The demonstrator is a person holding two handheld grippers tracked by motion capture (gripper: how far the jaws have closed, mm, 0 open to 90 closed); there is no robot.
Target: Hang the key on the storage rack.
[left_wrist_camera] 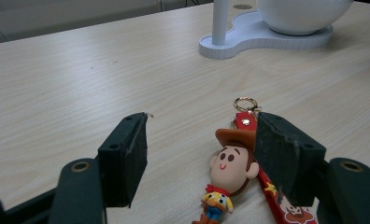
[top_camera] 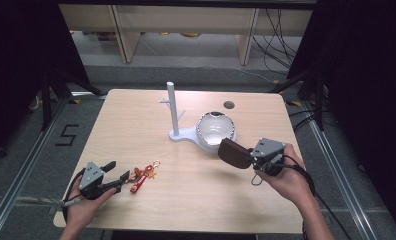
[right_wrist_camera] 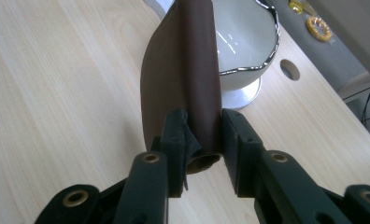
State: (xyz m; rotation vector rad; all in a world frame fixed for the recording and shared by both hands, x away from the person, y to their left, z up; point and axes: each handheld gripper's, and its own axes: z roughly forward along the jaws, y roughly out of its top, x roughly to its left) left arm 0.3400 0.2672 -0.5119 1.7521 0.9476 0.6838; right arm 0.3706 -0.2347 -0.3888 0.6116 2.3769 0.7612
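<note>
At the near left of the table (top_camera: 151, 210), the left claw (top_camera: 117, 176) held low in a hand (top_camera: 81, 205), jaws wide apart and clamped on nothing. Between those jaws in the left gripper view, a cowboy-figure keychain (left_wrist_camera: 230, 170) lying flat on the wood, its red strap (left_wrist_camera: 272, 191) running beside the right-hand pad, whether touching it not clear, gold ring (left_wrist_camera: 245, 103) pointing away toward the stand. Further right, past mid-table, a white stand (top_camera: 178, 134) with an upright pegged post (top_camera: 171, 105), and on its base a white bowl (top_camera: 215, 129) with a silvery rim. Right again, just in front of the bowl, the right claw (top_camera: 250, 156) clamped together on a brown leather pouch (right_wrist_camera: 183, 79), held clear above the table with its far end nearing the bowl's rim, the right hand (top_camera: 286, 180) behind it.
</note>
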